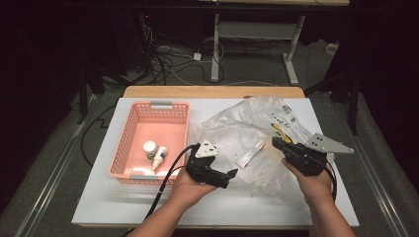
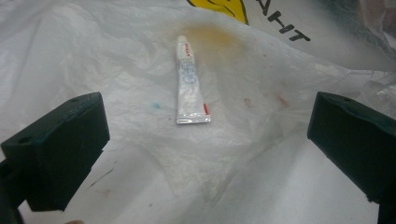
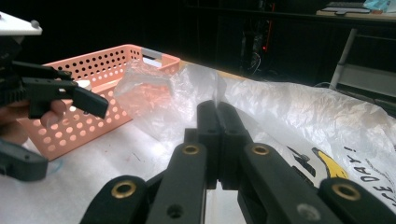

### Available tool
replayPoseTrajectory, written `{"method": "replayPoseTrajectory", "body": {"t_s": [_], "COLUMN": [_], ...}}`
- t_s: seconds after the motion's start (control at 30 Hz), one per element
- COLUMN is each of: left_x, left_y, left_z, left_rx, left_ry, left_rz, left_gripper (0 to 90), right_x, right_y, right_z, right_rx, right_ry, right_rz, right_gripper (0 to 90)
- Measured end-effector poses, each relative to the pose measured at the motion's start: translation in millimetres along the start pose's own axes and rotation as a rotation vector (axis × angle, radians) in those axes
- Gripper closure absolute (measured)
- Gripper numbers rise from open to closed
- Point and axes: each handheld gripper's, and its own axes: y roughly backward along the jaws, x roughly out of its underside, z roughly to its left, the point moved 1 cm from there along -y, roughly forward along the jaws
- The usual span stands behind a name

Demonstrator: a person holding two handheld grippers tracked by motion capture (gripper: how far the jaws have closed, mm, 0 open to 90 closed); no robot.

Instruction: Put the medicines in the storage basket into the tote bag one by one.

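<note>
White tube [image 2: 190, 84] lies on the plastic bag [image 1: 232, 129], ahead of the spread left hand-held gripper [image 2: 208, 140]; right hand-held gripper [image 3: 218, 135] is pressed together on the bag's edge.

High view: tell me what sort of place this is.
Probably a lab or workshop set up for recording, not a home. A white-topped table stands on grey carpet, loose cables trail across the floor behind it, and the metal legs of another desk rise in the dark background.
</note>
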Motion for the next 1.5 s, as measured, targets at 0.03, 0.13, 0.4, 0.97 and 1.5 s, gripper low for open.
{"method": "replayPoseTrajectory", "body": {"t_s": [0.03, 0.13, 0.4, 0.97, 1.5], "left_x": [0.9, 3.8, 10.5, 28.2, 39.2], "left_y": [3.2, 12.9, 37.9, 75.4, 107.3], "left_z": [1.5, 7.1, 21.6, 50.4, 84.0], "left_rx": [-0.002, -0.01, -0.049, -0.162, -0.22], "left_ry": [0.003, 0.015, 0.031, 0.077, 0.145], "left_rz": [-0.004, -0.011, -0.014, -0.014, -0.008], "left_gripper": [0.0, 0.0, 0.0, 0.0, 0.0], "right_x": [0.1, 0.1, 0.1, -0.9, -2.2], "right_y": [0.2, 0.7, 1.3, 2.3, 3.4], "right_z": [0.0, 0.1, 0.1, 1.1, 1.8], "right_rx": [-0.001, 0.0, 0.003, 0.005, -0.001], "right_ry": [0.0, -0.002, 0.001, 0.003, 0.009], "right_rz": [0.001, 0.001, 0.0, -0.002, -0.008], "right_gripper": [90.0, 90.0, 90.0, 90.0, 90.0]}}
